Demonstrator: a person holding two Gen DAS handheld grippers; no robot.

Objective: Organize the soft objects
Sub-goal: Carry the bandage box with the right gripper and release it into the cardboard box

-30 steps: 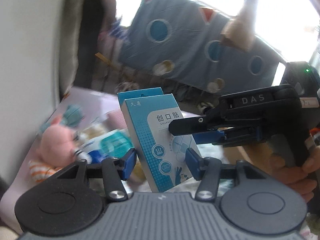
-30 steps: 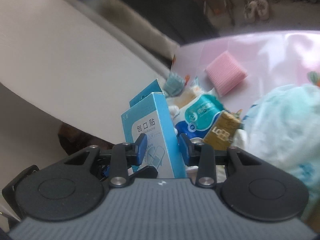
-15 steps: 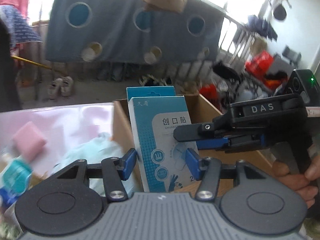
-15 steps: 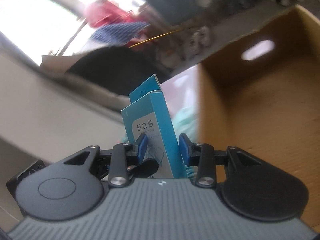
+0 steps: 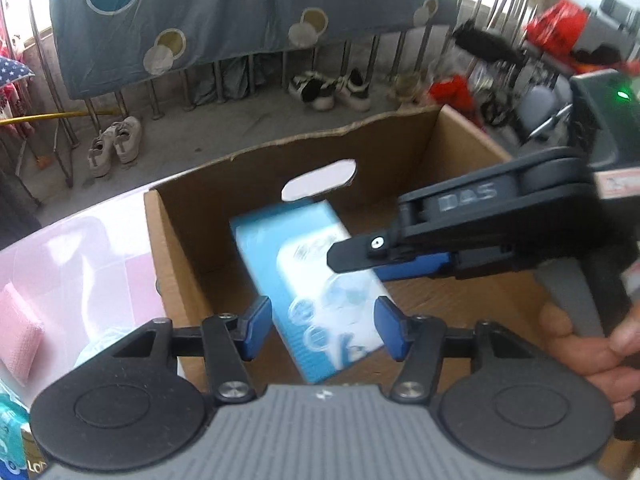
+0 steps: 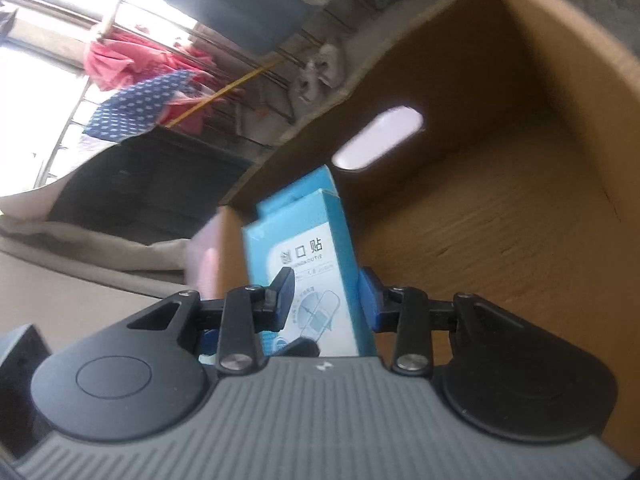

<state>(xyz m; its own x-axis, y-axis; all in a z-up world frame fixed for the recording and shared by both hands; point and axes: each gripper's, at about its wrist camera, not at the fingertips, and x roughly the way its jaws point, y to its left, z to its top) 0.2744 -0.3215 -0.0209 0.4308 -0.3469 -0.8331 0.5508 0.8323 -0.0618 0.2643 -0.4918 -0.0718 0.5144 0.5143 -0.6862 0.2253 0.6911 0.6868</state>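
Note:
A blue-and-white bandage box [image 5: 308,280] hangs tilted over the open cardboard box [image 5: 180,264]. My right gripper [image 6: 326,300] is shut on the bandage box [image 6: 304,264] by its sides; it reaches in from the right in the left wrist view [image 5: 400,258]. My left gripper [image 5: 324,328] is open: its blue pads [image 5: 256,328] stand a little apart from the box on both sides. The cardboard box [image 6: 500,200] shows a bare floor.
A pink tablecloth [image 5: 80,248] lies left of the cardboard box, with a pink sponge [image 5: 18,328] and a pale blue cloth [image 5: 96,352] on it. Shoes, railings and a hanging blue sheet [image 5: 240,12] are beyond the table.
Both grippers carried the bandage box from the pile of objects to over the cardboard box. The left gripper's pads have come off the box, which now tilts, held by the right gripper alone.

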